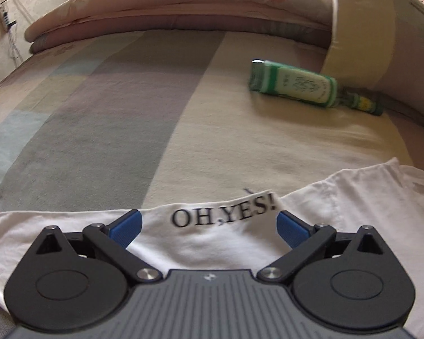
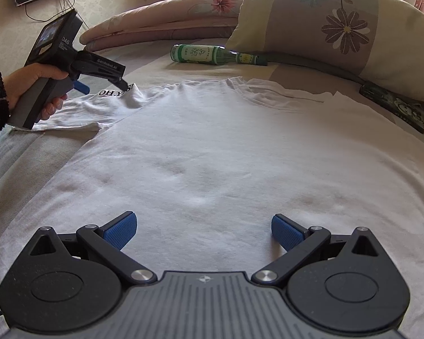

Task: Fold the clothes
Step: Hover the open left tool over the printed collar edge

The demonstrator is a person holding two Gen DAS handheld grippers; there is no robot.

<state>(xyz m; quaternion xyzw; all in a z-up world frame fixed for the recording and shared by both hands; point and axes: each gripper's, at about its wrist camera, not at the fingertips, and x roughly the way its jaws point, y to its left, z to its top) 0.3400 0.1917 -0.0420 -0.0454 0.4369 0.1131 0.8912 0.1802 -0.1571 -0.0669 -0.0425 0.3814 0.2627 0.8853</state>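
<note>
A white T-shirt (image 2: 212, 147) lies spread flat on the bed, collar toward the pillows. Its left sleeve (image 1: 209, 234), printed "OH,YES!", lies between the wide-open blue fingers of my left gripper (image 1: 209, 227). In the right wrist view the left gripper (image 2: 121, 83) sits over that sleeve (image 2: 79, 110) at the shirt's far left corner, held by a hand. My right gripper (image 2: 203, 231) is open and empty, low over the shirt's lower body.
A green glass bottle (image 2: 209, 54) lies on the striped bedsheet (image 1: 113, 118) beyond the collar; it also shows in the left wrist view (image 1: 294, 84). A floral pillow (image 2: 339, 25) and folded quilt (image 2: 161, 19) sit at the back. A dark flat case (image 2: 395, 107) lies at right.
</note>
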